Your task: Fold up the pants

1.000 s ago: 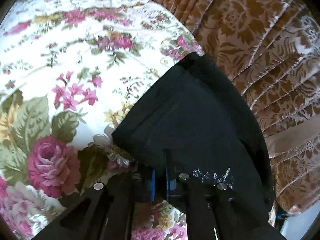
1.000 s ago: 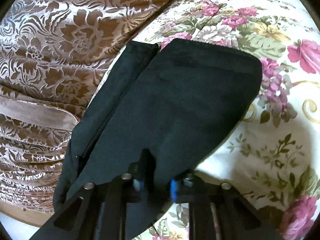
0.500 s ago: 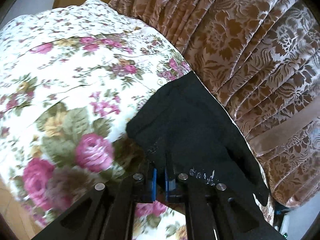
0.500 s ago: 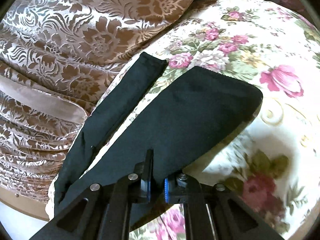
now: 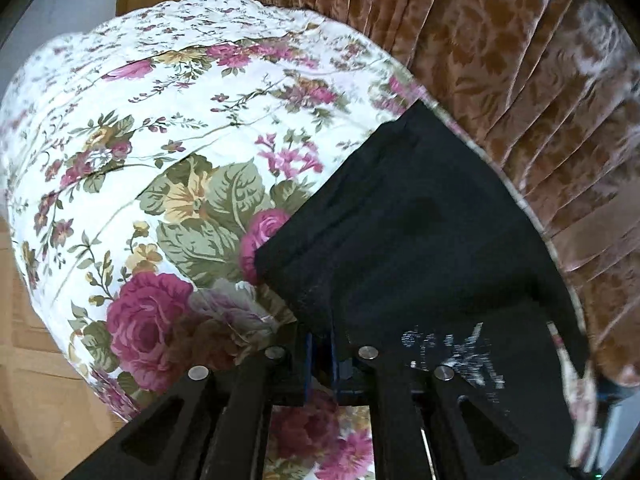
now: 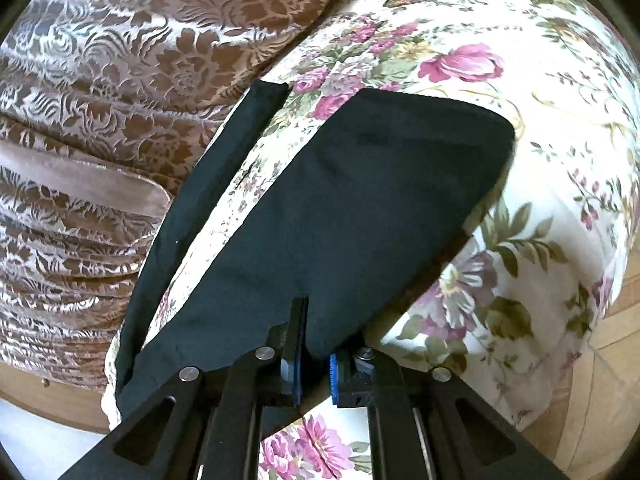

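I have the black pants [image 5: 404,236] spread across the floral bedspread [image 5: 192,128], along its edge beside the brown patterned curtain [image 5: 520,60]; my left gripper [image 5: 320,344] is clamped tight on the fabric's near edge; my right gripper [image 6: 314,354] pinches a leg [image 6: 352,208] lifted over the bedspread, its jaws easing apart with cloth between them; the other leg [image 6: 208,192] lies nearer the curtain, 2 legs split apart.

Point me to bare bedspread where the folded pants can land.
Free: the floral bedspread left of the black pants in the left view, out to its rounded edge. Crowded: the strip along the brown skirt, where one pant leg lies.
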`<state>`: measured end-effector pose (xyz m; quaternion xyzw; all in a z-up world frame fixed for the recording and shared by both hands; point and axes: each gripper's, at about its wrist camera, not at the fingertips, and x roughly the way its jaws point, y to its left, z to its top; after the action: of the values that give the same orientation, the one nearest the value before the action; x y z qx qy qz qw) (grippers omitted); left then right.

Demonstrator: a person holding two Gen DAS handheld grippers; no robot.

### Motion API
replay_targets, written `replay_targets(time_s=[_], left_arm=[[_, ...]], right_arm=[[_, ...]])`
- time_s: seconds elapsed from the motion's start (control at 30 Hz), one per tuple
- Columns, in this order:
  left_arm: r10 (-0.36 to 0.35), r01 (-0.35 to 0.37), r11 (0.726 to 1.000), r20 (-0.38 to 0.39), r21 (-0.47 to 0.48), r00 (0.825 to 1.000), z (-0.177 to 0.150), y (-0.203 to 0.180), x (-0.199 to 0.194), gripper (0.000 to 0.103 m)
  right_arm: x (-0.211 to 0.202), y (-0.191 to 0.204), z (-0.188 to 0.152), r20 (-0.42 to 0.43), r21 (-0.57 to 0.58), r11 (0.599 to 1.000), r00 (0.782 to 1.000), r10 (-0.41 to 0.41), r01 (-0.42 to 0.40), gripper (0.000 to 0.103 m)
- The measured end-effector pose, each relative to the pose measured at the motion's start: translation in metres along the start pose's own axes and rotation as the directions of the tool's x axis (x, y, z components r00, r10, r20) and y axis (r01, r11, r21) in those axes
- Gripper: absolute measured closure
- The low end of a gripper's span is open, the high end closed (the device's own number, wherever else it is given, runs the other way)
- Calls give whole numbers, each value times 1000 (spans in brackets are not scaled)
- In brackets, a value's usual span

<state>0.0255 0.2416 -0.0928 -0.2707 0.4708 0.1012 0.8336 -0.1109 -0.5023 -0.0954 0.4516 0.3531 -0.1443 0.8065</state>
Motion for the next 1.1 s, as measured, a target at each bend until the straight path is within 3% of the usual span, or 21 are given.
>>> replay_targets(time_s=[0.1, 0.27, 0.3, 0.33, 0.53, 0.6, 0.7, 0.73, 0.83, 0.9, 0.97, 1.1], left_arm=[[31, -31, 999, 9, 45, 999, -3, -4, -4, 86], [57, -58, 998, 23, 38, 998, -3, 9, -19, 78], [62, -63, 997, 26, 36, 998, -2, 10, -21, 78], [71, -72, 997, 30, 30, 997, -1, 14, -22, 78], [139, -140, 990, 90, 4, 986, 8, 31, -44, 78], [108, -108, 994, 116, -7, 987, 17, 34, -57, 78], [28, -27, 1000, 133, -10, 991, 32, 30, -69, 65], [-12, 13, 1000, 140, -5, 990, 39, 24, -72, 62], [-83, 82, 997, 142, 14, 986, 58, 8, -72, 59], [-123, 120, 992, 119, 27, 985, 74, -10, -64, 59], [-157, 154, 987, 83, 41, 984, 93, -30, -47, 59], [-170, 168, 983, 25, 76, 985, 123, -73, -15, 58]], right_arm=[[-5, -8, 6, 27, 36, 999, 1000, 1, -1, 73], [-11, -30, 24, 99, 123, 992, 994, -39, 27, 73], [-12, -33, 28, 113, 136, 990, 992, -50, 34, 77], [-13, -35, 32, 124, 130, 990, 990, -73, 57, 91], [-10, -18, 34, 148, 9, 966, 955, -258, 259, 95], [-9, -19, 33, 140, 27, 960, 950, -280, 279, 95], [-16, -20, 33, 153, 61, 964, 952, -264, 257, 73], [-22, -21, 33, 162, 76, 960, 947, -278, 269, 71], [-48, -15, 29, 239, 102, 933, 902, -361, 346, 69], [-64, 0, 27, 299, 71, 931, 883, -361, 357, 69], [-68, 17, 26, 312, 26, 944, 894, -321, 330, 69], [-45, 76, 14, 252, -184, 952, 948, -195, 245, 69]])
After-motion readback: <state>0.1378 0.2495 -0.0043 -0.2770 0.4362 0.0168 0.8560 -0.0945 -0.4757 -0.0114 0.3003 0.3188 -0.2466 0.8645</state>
